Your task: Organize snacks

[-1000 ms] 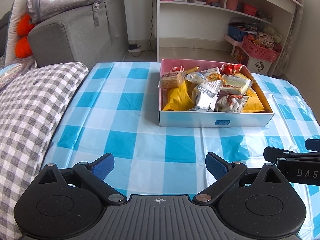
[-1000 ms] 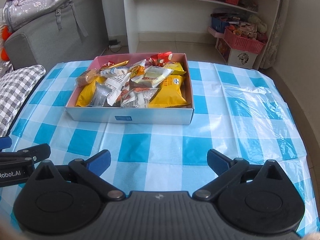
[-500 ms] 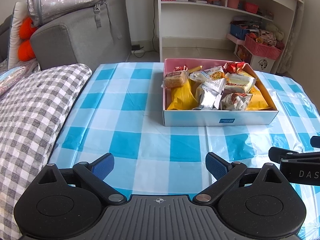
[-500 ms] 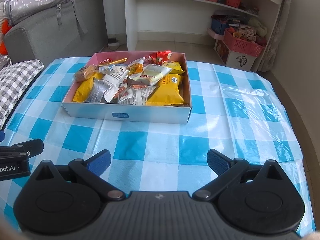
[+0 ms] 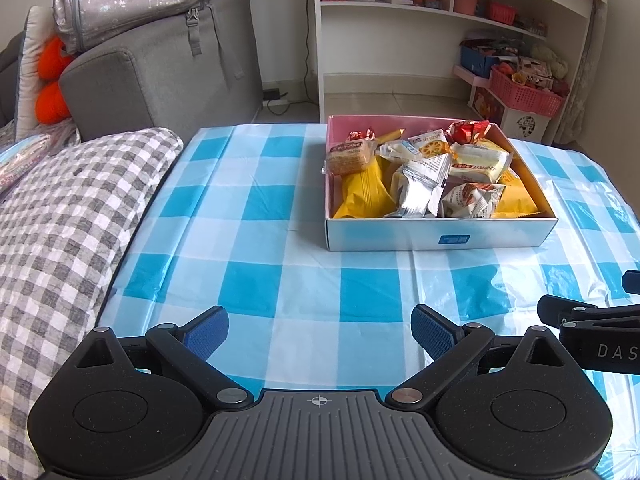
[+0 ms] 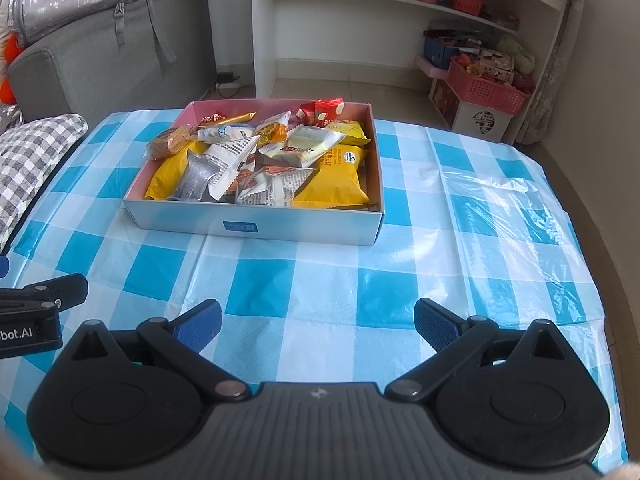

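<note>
A shallow cardboard box (image 5: 440,236) (image 6: 256,226) with a pink inside stands on the blue-checked tablecloth. It is full of snack packets: yellow bags (image 6: 332,184), silver wrappers (image 5: 420,184), a red packet (image 5: 468,128) and a wrapped biscuit (image 5: 350,156). My left gripper (image 5: 320,330) is open and empty, well short of the box on the near side. My right gripper (image 6: 318,326) is also open and empty, level with the left one. Each gripper shows at the edge of the other's view.
A grey-checked cushion (image 5: 60,208) lies along the table's left edge. A grey sofa (image 5: 160,72) with a bag stands behind. A white shelf unit (image 6: 400,20) and pink baskets (image 6: 484,88) stand beyond the table. The tablecloth has loose clear plastic at the right (image 6: 516,208).
Both grippers have drawn back and risen a little from the box, which now sits farther off in both views. Both stay open and empty.
</note>
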Action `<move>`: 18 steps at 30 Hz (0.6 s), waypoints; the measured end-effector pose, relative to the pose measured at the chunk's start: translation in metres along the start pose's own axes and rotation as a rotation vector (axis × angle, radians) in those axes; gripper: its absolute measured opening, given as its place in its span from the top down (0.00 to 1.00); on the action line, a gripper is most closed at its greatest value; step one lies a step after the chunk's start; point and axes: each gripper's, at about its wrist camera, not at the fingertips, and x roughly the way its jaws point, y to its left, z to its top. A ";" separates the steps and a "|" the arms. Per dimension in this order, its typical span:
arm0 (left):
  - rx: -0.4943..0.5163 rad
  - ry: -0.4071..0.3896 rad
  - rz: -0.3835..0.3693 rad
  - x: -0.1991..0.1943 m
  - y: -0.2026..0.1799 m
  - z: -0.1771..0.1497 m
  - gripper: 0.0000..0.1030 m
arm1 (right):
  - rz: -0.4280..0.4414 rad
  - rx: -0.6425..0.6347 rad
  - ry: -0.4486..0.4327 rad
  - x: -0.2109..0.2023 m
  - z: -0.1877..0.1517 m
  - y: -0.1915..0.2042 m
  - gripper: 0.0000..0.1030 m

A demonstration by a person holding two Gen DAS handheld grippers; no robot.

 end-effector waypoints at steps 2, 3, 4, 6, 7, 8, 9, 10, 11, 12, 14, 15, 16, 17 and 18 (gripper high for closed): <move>0.000 0.000 0.000 0.000 0.000 0.000 0.04 | 0.000 0.000 0.000 0.000 0.000 0.000 0.00; 0.000 0.001 -0.001 0.000 0.000 0.000 0.04 | 0.000 0.000 0.000 0.000 0.000 0.000 0.00; 0.001 0.001 -0.001 0.000 0.000 0.000 0.04 | 0.000 -0.001 0.000 0.000 0.000 0.000 0.00; 0.001 0.002 -0.001 0.001 0.000 -0.001 0.04 | 0.000 0.000 0.000 0.000 0.000 0.000 0.00; 0.001 0.002 -0.001 0.001 0.000 0.000 0.04 | 0.000 0.000 0.000 0.000 0.000 0.000 0.00; 0.001 0.001 -0.001 0.001 0.000 0.000 0.04 | 0.000 0.000 0.000 0.000 0.000 0.000 0.00; 0.001 0.001 -0.001 0.001 0.000 0.000 0.04 | 0.001 0.000 0.000 0.000 0.000 0.000 0.00; 0.001 0.001 -0.001 0.001 0.000 0.000 0.04 | 0.001 -0.001 0.000 0.000 0.000 0.000 0.00; 0.001 0.001 -0.002 0.001 0.000 0.000 0.04 | 0.001 -0.001 0.001 0.000 0.000 0.000 0.00; 0.001 0.001 -0.002 0.001 0.000 0.000 0.04 | 0.002 -0.002 0.002 0.000 -0.001 0.000 0.00; 0.001 0.002 -0.001 0.000 0.000 0.000 0.04 | 0.002 -0.002 0.004 0.001 -0.001 0.000 0.00; 0.001 0.002 -0.002 0.000 0.000 0.000 0.04 | 0.002 -0.002 0.004 0.001 -0.001 0.000 0.00; 0.002 0.002 -0.002 0.001 0.000 -0.001 0.04 | 0.002 -0.002 0.004 0.001 -0.001 0.000 0.00; 0.002 0.002 -0.002 0.001 0.000 -0.001 0.04 | 0.002 -0.002 0.004 0.001 -0.001 0.000 0.00; 0.001 0.002 -0.002 0.001 0.000 -0.001 0.04 | 0.001 -0.002 0.004 0.001 -0.001 0.000 0.00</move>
